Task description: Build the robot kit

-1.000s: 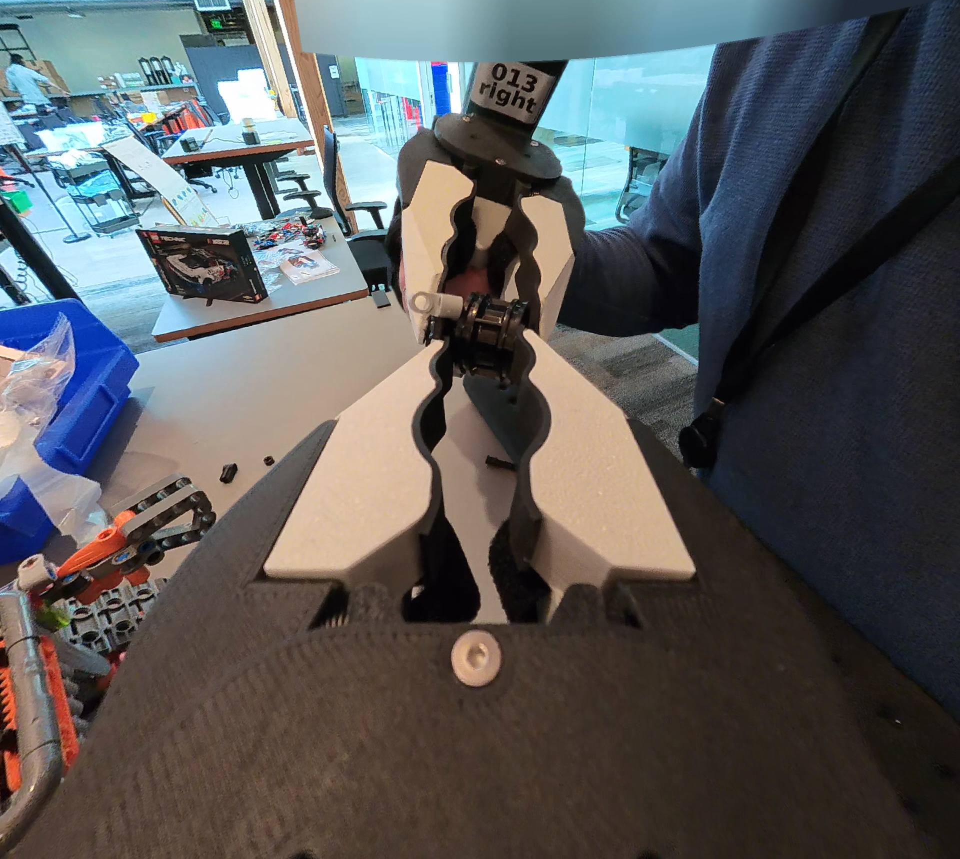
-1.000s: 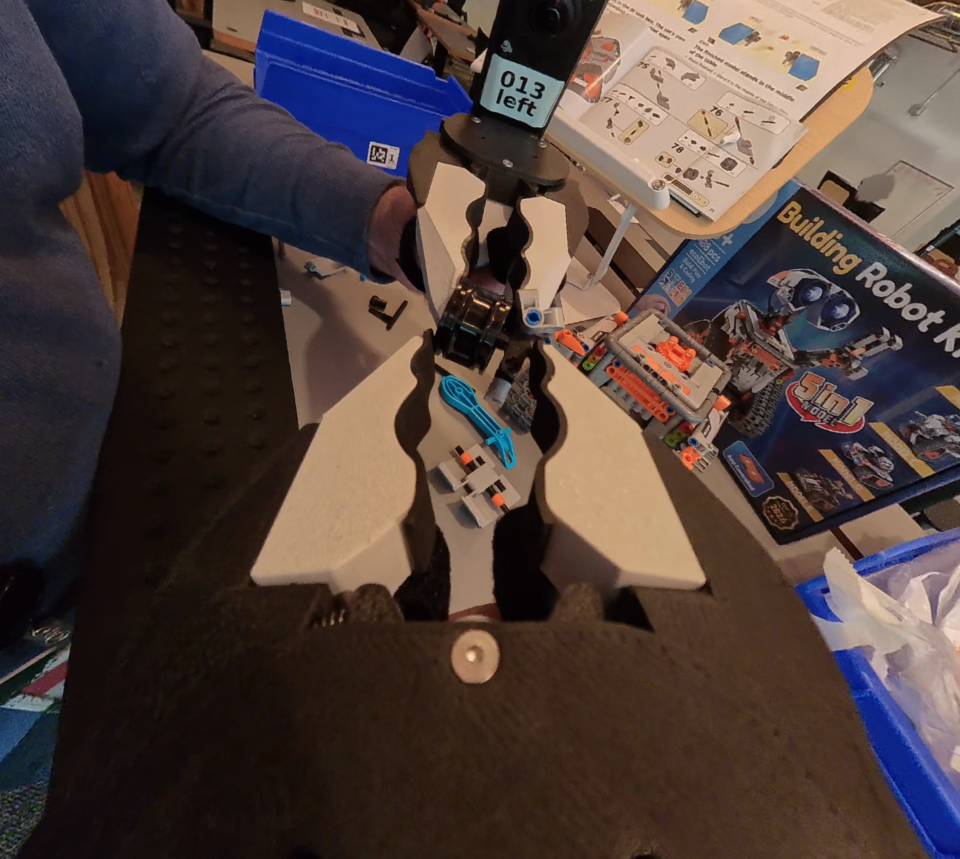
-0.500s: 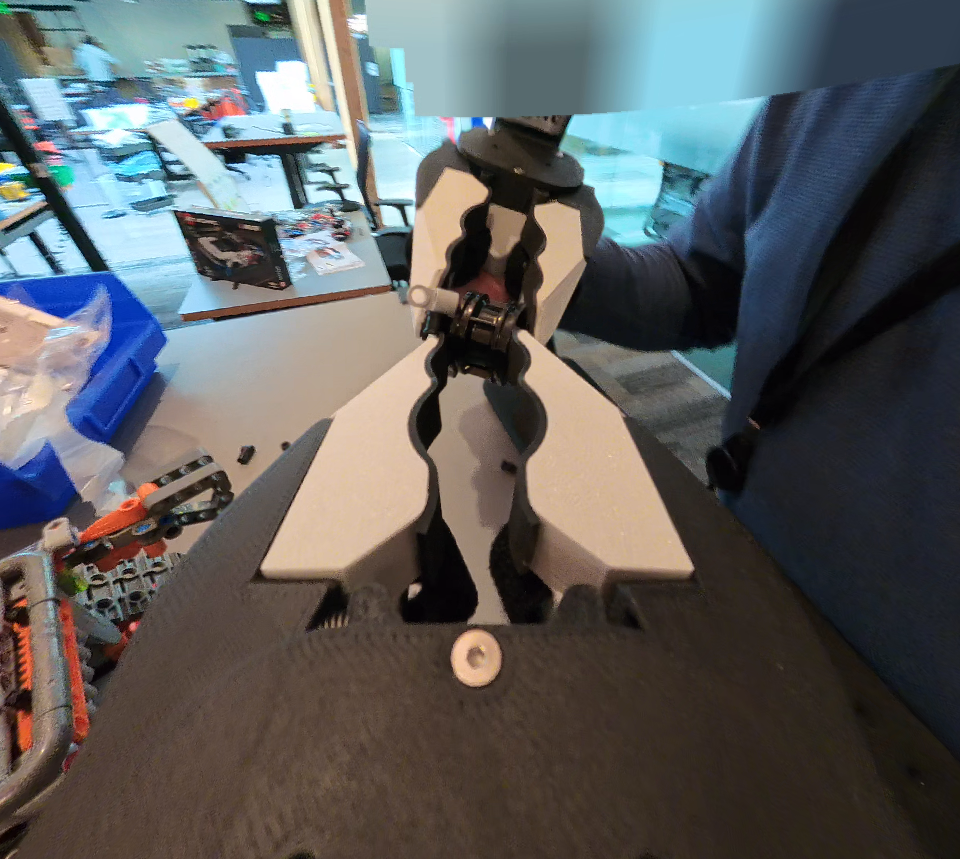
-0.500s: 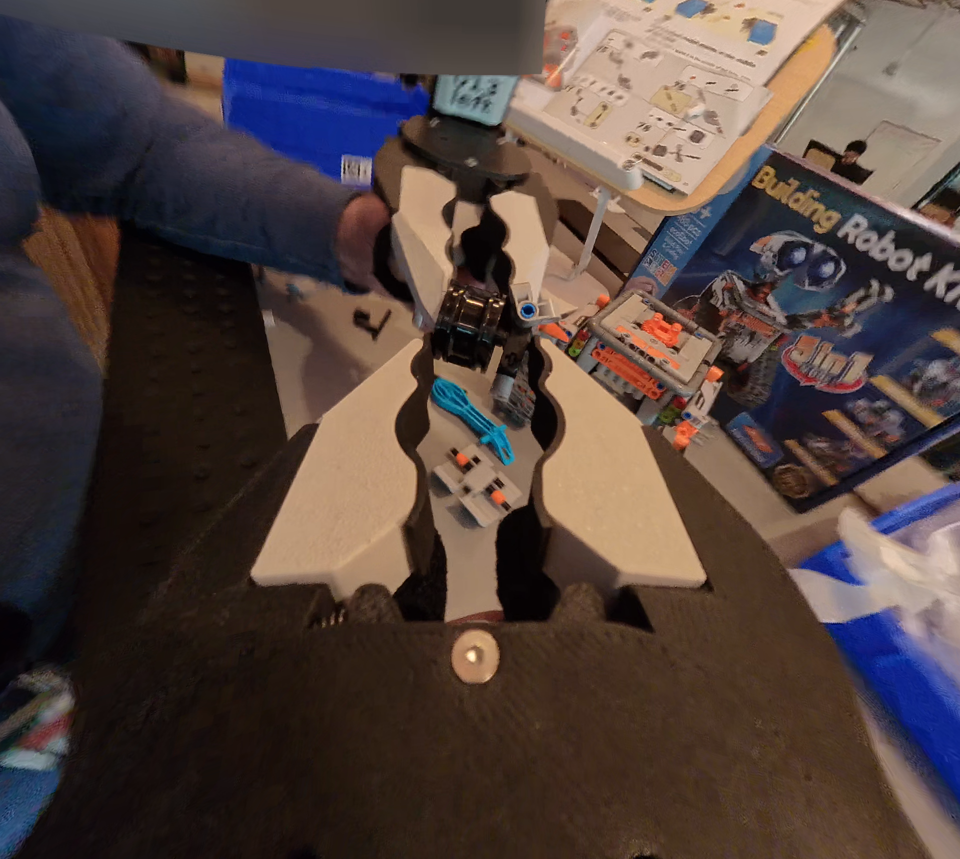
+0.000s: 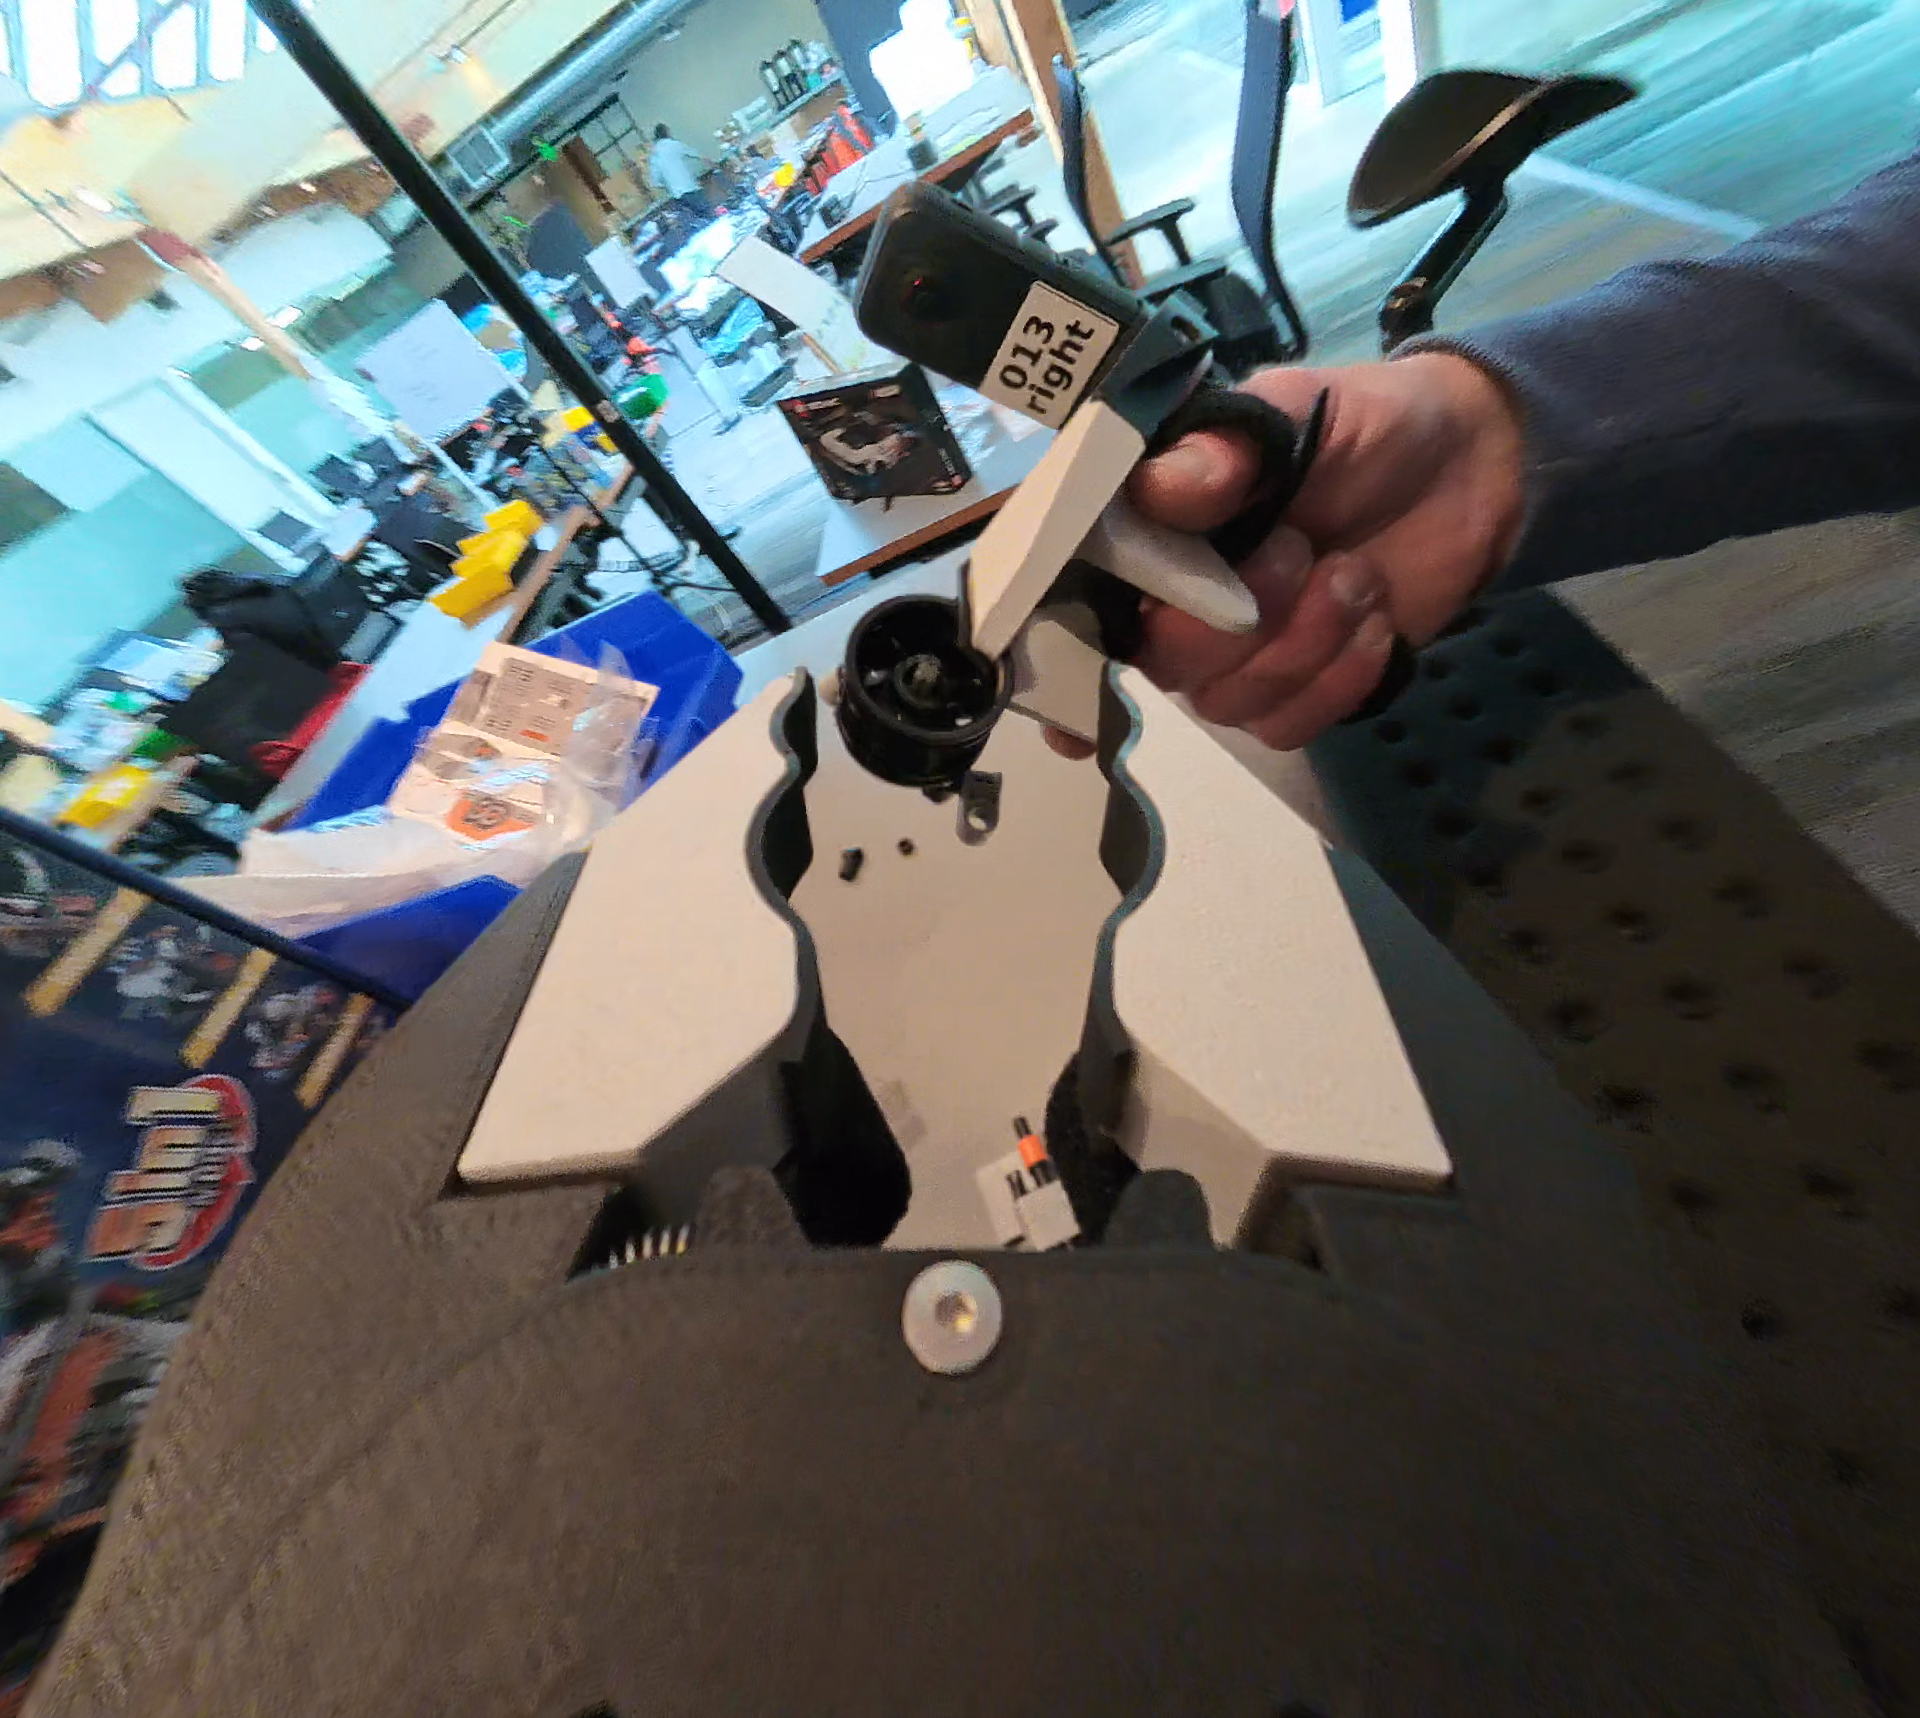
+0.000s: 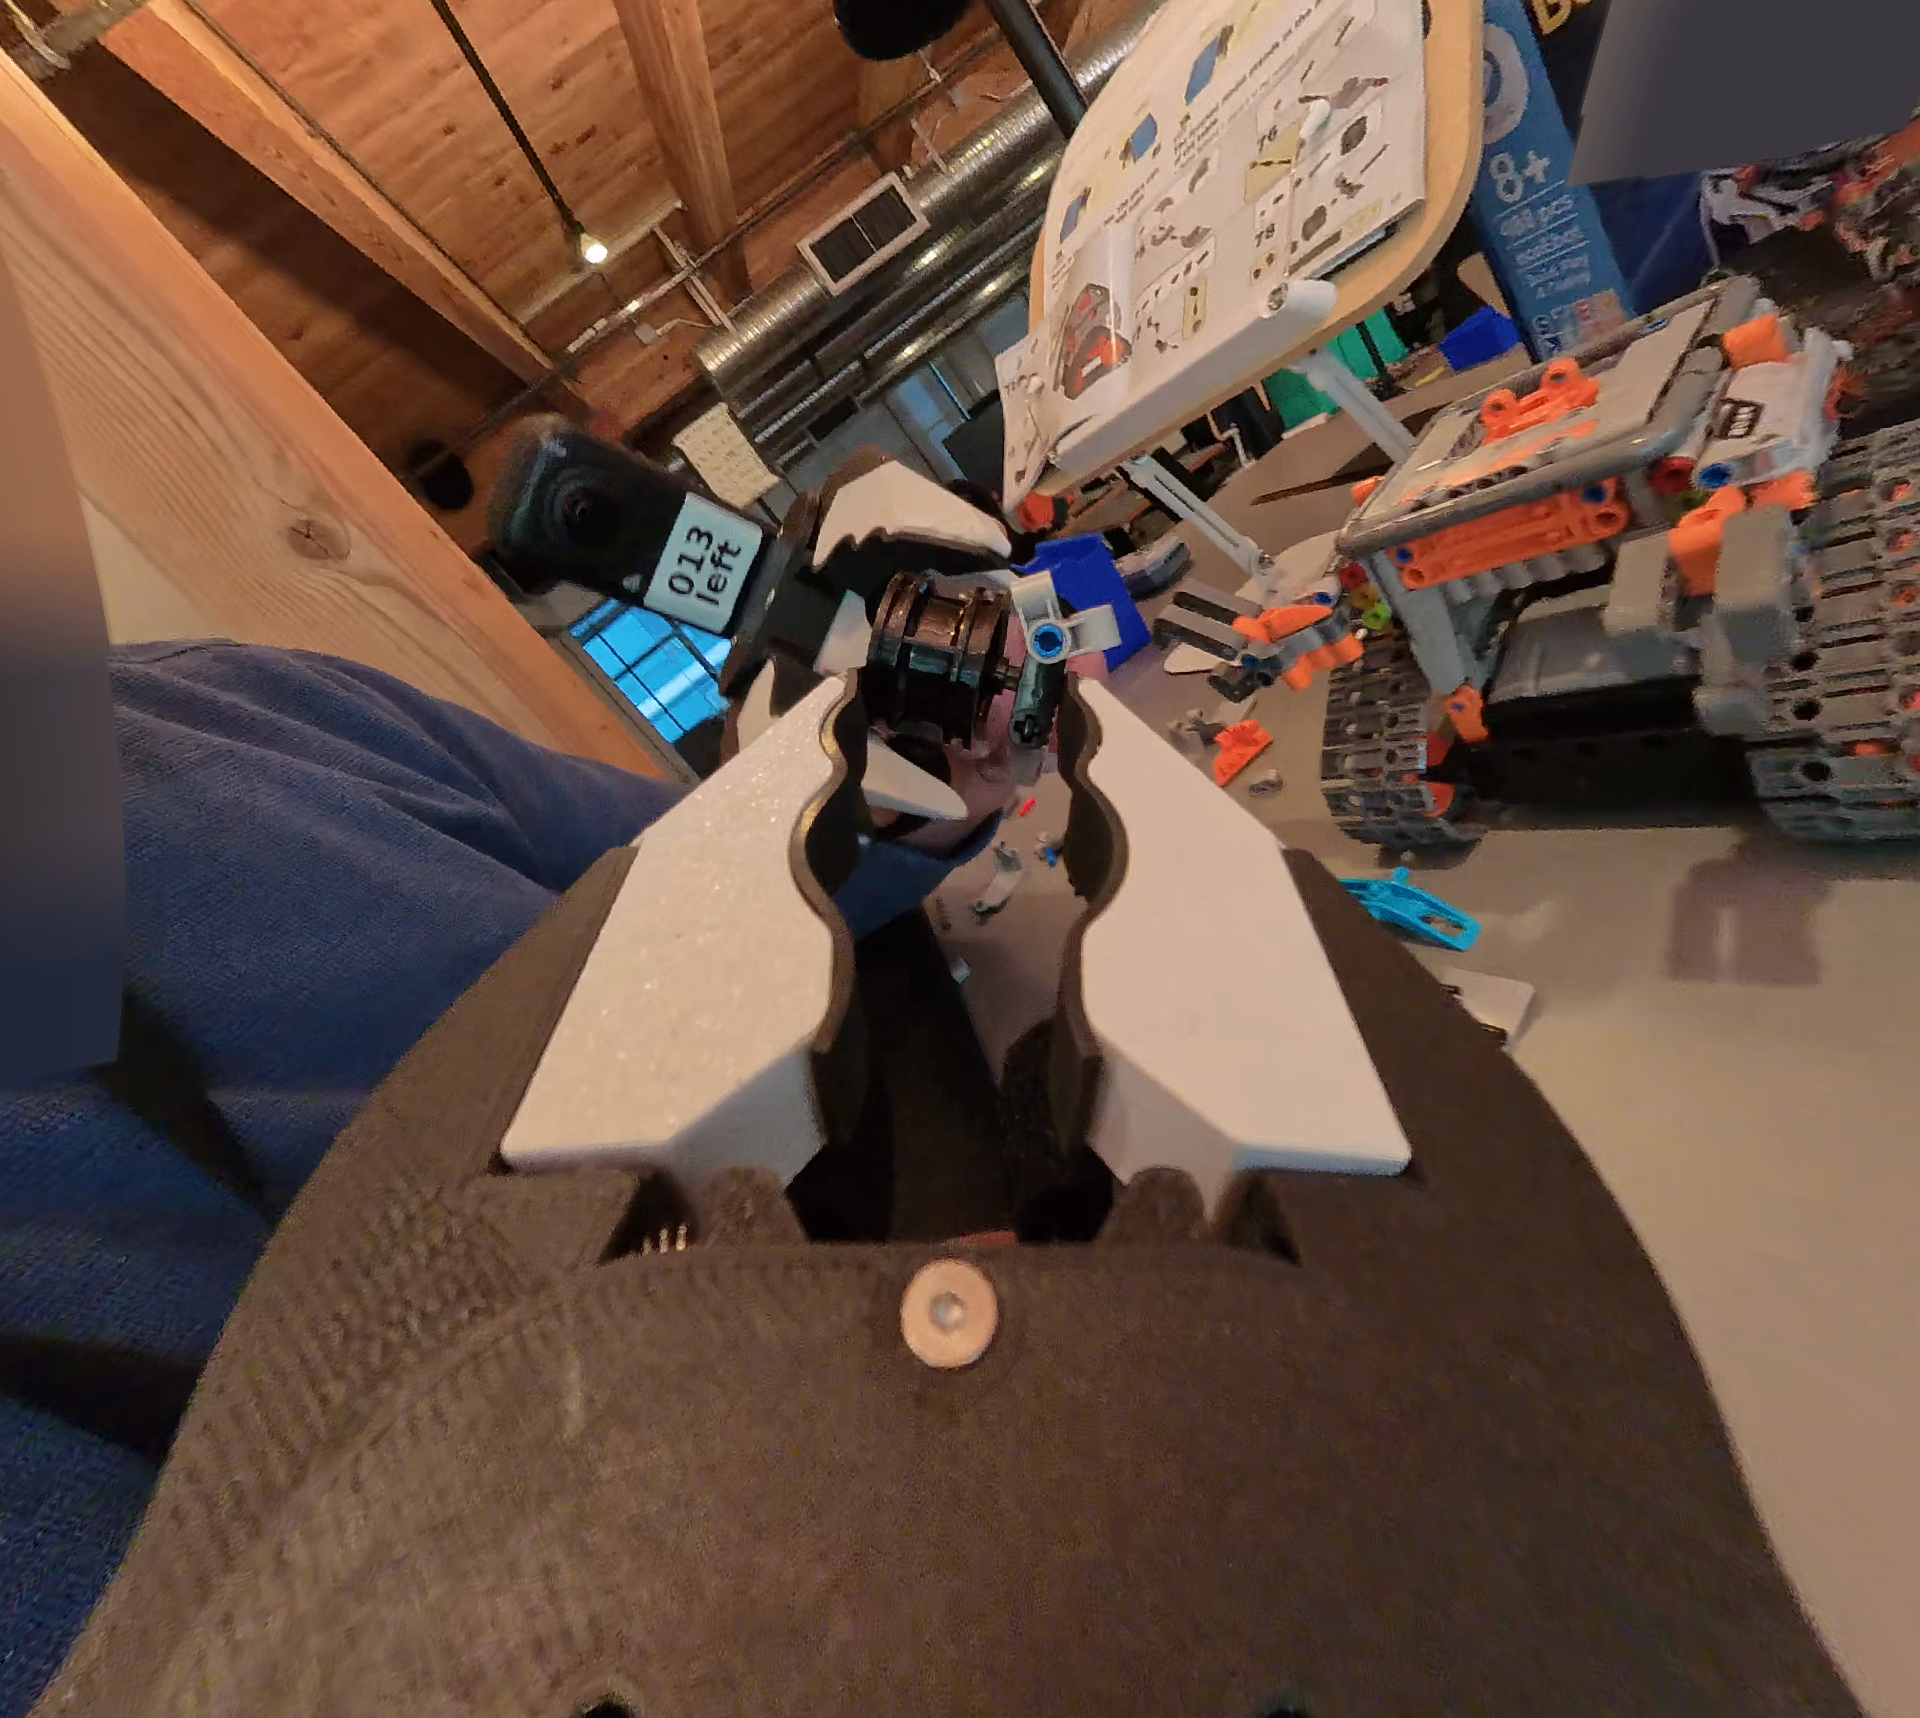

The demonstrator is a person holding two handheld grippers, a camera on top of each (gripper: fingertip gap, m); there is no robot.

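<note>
A black wheel (image 5: 920,702) on an axle is held up above the grey table (image 5: 935,941). In the right wrist view the wheel (image 6: 930,650) has a grey connector with a blue pin (image 6: 1049,634) at its axle end. My right gripper (image 6: 961,707) is shut on this wheel assembly, one tip on the wheel's face and one on the axle end. It shows tilted in a hand in the left wrist view (image 5: 1013,660). My left gripper (image 5: 956,697) is open, its tips either side of the wheel with a gap at the right finger.
An orange and grey tracked model (image 6: 1621,577) stands on the table beside loose parts and a teal piece (image 6: 1413,910). A booklet on a stand (image 6: 1247,162) is behind. A blue bin (image 5: 623,681) holds bags. A printed box (image 5: 125,1201) is at the left, a black mat (image 5: 1610,941) at the right. The tips of both grippers are at nearly the same place.
Both grippers have swung and tilted, so the views have rolled. My left gripper's jaws have widened and let go of the wheel. My right gripper's jaw gap is unchanged on the wheel.
</note>
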